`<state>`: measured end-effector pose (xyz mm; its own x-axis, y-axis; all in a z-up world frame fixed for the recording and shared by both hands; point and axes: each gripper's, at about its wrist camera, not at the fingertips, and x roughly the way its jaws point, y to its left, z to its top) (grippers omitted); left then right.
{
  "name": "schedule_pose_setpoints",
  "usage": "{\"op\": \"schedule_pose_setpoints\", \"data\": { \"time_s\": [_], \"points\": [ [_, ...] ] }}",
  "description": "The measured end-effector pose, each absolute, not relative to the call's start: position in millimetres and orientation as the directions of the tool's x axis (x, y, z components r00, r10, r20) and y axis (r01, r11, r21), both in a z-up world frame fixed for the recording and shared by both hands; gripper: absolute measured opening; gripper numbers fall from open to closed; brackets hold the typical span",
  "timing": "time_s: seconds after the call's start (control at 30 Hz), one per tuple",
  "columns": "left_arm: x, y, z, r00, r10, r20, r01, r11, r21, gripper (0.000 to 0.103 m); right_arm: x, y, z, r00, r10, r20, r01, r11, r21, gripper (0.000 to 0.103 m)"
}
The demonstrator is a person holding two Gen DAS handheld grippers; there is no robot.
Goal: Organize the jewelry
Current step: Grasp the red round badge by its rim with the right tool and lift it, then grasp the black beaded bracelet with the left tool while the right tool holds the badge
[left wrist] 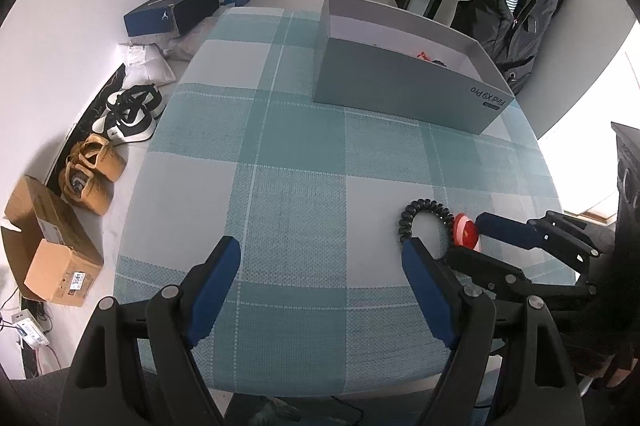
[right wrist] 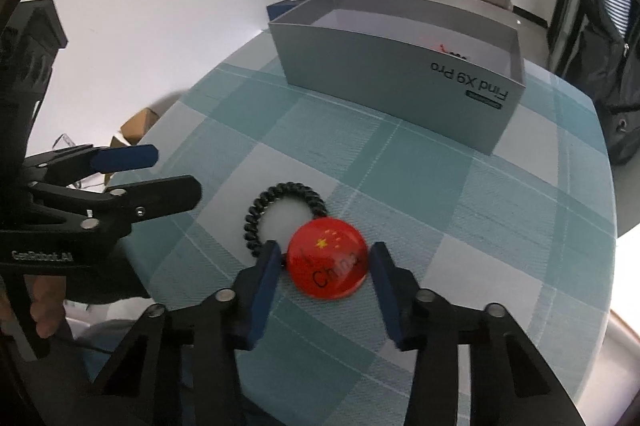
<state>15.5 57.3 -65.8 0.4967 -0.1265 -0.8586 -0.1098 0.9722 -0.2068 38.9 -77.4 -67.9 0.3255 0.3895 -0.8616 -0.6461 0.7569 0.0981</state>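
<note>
A round red badge (right wrist: 328,264) with yellow stars and the word China lies on the checked tablecloth, between the two fingers of my right gripper (right wrist: 325,266), which is open around it; contact cannot be told. A black coiled hair tie (right wrist: 256,222) lies just behind the badge, touching it. In the left wrist view the hair tie (left wrist: 412,216) and badge (left wrist: 466,230) sit right of my left gripper (left wrist: 322,266), which is open and empty over the cloth. The right gripper (left wrist: 468,238) enters from the right. An open grey box (right wrist: 400,81) stands at the back.
The grey box (left wrist: 400,85) holds small red and black items. The table (left wrist: 280,165) is covered in a teal checked cloth. Shoes (left wrist: 128,113) and cardboard boxes (left wrist: 48,246) lie on the floor to the left. A black jacket (left wrist: 520,5) hangs at the back right.
</note>
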Motion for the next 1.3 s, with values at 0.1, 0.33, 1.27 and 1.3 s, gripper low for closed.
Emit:
{"op": "schedule_pose_setpoints", "data": {
  "time_s": [0.1, 0.33, 1.27, 1.3],
  "points": [
    [15.9, 56.3, -66.2, 0.496, -0.128, -0.859, -0.108, 0.973, -0.207, 0.08, 39.9, -78.1, -67.8, 0.32, 0.393, -0.862, -0.643, 0.759, 0.108, 0.041],
    [17.5, 54.5, -68.0, 0.49, -0.125, -0.863, -0.104, 0.974, -0.201, 0.08, 40.2, -79.0, -61.3, 0.328, 0.417, -0.848, -0.637, 0.76, 0.128, 0.024],
    [27.9, 26.5, -66.6, 0.476, -0.162, -0.864, -0.042, 0.978, -0.206, 0.08, 57.3, -126.1, -37.3, 0.374, 0.38, -0.846, -0.5, 0.851, 0.161, 0.004],
    [28.7, 25.1, -66.6, 0.475, -0.166, -0.864, -0.04, 0.977, -0.209, 0.08, 59.1, -128.6, -37.5, 0.368, 0.382, -0.847, -0.494, 0.853, 0.17, 0.004]
  ]
}}
